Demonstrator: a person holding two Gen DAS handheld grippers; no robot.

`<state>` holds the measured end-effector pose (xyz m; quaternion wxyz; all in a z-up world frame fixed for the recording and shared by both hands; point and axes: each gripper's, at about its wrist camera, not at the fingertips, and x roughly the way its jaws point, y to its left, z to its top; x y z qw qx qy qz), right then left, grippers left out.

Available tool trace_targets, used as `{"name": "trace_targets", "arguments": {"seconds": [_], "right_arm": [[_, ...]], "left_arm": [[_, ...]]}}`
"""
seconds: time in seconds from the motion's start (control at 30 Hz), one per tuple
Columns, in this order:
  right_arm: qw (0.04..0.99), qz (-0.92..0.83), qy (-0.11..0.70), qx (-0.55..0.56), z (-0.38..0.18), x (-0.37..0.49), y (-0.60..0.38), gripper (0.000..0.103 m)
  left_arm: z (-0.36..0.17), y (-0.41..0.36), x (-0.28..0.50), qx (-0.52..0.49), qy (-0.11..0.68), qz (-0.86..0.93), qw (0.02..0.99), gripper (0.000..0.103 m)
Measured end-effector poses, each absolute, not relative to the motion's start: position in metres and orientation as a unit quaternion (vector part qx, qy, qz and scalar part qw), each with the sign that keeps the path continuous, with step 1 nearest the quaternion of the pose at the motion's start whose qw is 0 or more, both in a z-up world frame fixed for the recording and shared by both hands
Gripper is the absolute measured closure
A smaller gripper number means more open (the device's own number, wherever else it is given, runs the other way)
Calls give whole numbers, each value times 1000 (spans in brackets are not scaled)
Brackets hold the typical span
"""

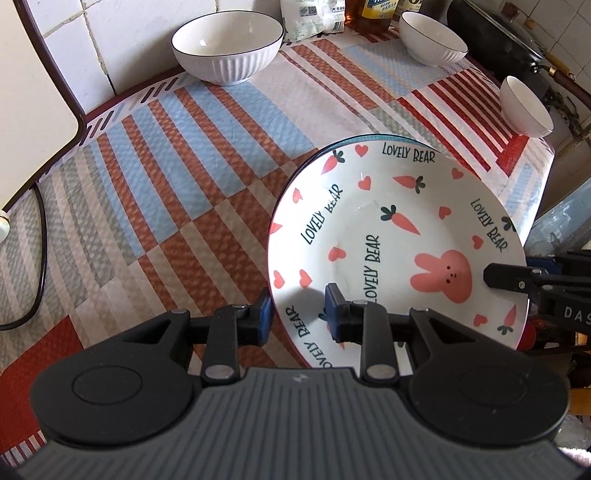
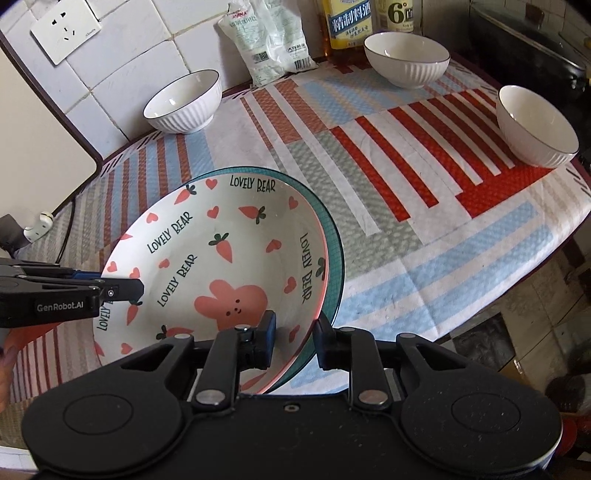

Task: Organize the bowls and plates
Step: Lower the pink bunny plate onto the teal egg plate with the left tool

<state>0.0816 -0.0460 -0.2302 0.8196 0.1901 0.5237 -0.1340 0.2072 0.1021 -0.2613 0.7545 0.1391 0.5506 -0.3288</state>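
Tablecloth [image 2: 406, 221], three bowls [image 2: 183, 103] [image 2: 406, 61] [image 2: 535, 127], two stacked plates [image 2: 221, 229] [image 2: 334, 258], both grippers [image 1: 299, 314] [image 2: 294, 334], jaws slightly open astride rim

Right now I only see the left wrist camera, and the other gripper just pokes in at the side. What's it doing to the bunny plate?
Observer: The right gripper straddles the near rim of the bunny plate, one pad inside and one outside. I can't tell if it is squeezing.
Operator: Is the plate sitting straight on the cloth?
Observer: No, it is nested in a teal plate, and the outer pad is outside that one too.
Operator: Anything on the wall I'm missing?
Observer: A white wall socket, up and left of the ribbed bowl.
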Motion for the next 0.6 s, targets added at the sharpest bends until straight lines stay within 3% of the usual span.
{"name": "trace_targets", "arguments": {"seconds": [0.27, 0.6], "right_arm": [[838, -143, 493, 184, -232, 82, -49, 75], [841, -147, 461, 244, -235, 77, -59, 72]], "left_arm": [[-261, 94, 200, 162, 542, -318, 761, 74], [-256, 95, 187, 166, 523, -312, 775, 65]]}}
